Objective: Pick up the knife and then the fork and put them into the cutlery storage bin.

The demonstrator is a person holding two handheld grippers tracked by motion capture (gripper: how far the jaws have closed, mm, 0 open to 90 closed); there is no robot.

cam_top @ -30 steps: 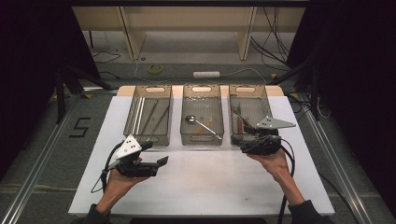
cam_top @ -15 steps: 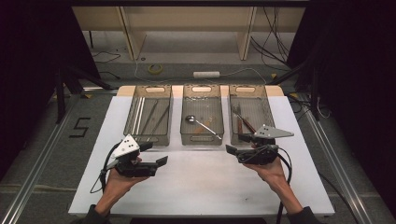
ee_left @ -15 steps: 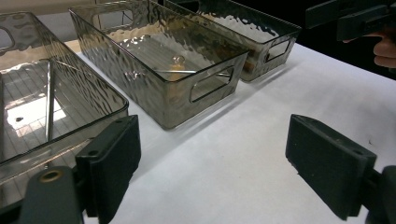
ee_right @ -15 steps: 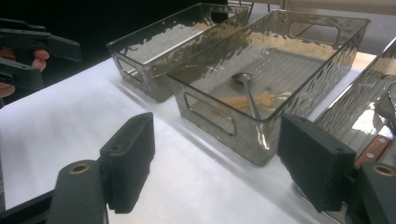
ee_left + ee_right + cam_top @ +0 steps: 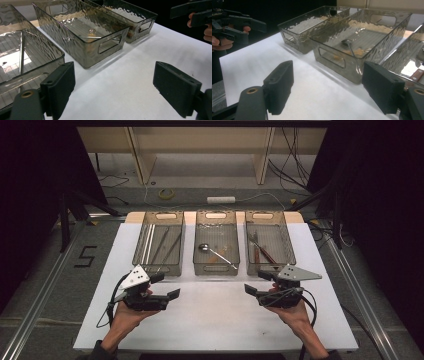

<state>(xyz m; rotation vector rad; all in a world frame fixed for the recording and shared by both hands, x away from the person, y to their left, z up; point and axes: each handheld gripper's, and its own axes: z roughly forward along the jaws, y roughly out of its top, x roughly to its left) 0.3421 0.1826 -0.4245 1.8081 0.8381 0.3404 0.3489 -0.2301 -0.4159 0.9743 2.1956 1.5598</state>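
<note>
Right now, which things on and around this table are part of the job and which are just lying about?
In the job:
left gripper, open
right gripper, open
three clear bins
spoon in the middle bin
cutlery in the right bin

Lying about:
tape roll
white bar
floor cables

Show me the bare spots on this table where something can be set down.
The white table is bare between the left gripper and right gripper, in front of the three bins. Narrow strips lie outside the left bin and right bin. The middle bin and back edge are crowded.
</note>
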